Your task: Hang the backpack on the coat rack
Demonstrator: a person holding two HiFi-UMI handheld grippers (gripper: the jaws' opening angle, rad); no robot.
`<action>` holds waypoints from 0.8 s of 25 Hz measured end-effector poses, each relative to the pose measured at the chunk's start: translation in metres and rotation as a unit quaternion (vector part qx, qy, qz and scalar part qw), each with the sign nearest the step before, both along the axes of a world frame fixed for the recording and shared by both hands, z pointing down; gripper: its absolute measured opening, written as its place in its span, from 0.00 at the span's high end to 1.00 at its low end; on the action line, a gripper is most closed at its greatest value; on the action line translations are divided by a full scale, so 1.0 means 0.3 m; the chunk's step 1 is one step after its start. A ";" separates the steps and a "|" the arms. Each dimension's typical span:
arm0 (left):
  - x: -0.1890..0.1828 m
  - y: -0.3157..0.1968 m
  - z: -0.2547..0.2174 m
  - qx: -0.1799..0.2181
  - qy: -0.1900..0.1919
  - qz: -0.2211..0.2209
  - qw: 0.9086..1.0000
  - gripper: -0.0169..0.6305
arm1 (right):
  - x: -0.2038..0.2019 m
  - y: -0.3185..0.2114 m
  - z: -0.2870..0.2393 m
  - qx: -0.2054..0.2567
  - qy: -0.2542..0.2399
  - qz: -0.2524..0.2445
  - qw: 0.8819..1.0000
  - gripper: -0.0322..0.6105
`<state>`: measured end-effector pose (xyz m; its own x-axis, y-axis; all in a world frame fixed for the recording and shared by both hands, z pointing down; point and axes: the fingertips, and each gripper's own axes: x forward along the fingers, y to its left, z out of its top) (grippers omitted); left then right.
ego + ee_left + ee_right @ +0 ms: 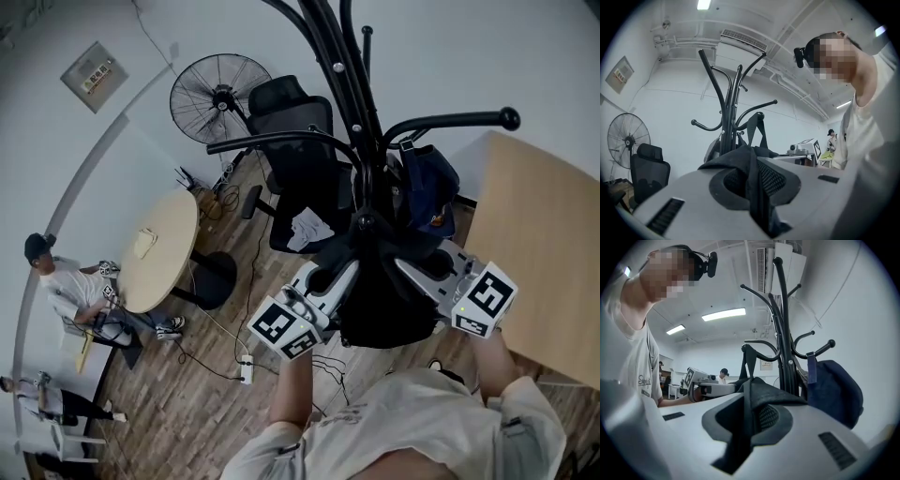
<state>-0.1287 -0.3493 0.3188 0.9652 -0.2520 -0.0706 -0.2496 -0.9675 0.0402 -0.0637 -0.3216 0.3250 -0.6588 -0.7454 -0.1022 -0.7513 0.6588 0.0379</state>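
Here, the left gripper (754,190) and right gripper (749,425) each clenched the black backpack (380,305), whose strap loop (757,129) seemingly draped a coat rack (349,84) hook (761,115) just ahead. Next I'd judge: lower gently, then release.

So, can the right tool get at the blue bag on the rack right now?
Probably not: the right tool is shut on the black backpack, so it isn't free. The blue bag hangs close beside it on the coat rack.
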 end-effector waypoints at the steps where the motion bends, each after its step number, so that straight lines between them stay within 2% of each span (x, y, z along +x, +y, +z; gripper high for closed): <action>1: 0.004 -0.011 -0.001 0.002 0.000 0.001 1.000 0.90 | 0.005 -0.006 -0.001 0.001 -0.002 0.000 1.000 0.89; 4: 0.017 -0.046 0.002 0.008 -0.004 -0.002 1.000 0.90 | 0.022 -0.032 0.002 0.000 -0.007 0.003 1.000 0.89; 7: 0.030 -0.070 0.026 0.003 -0.013 -0.012 1.000 0.89 | 0.038 -0.052 0.031 -0.021 -0.021 0.019 0.999 0.87; 13: 0.034 -0.073 0.022 0.021 -0.010 -0.021 1.000 0.89 | 0.045 -0.044 0.028 -0.012 -0.028 0.021 0.999 0.86; 16: 0.034 -0.069 0.027 0.023 -0.015 -0.028 0.999 0.89 | 0.042 -0.030 0.033 -0.012 -0.025 0.020 0.999 0.80; 20: 0.023 -0.070 0.038 0.035 -0.036 -0.062 0.997 0.88 | 0.066 -0.003 0.037 -0.013 -0.017 0.038 0.999 0.74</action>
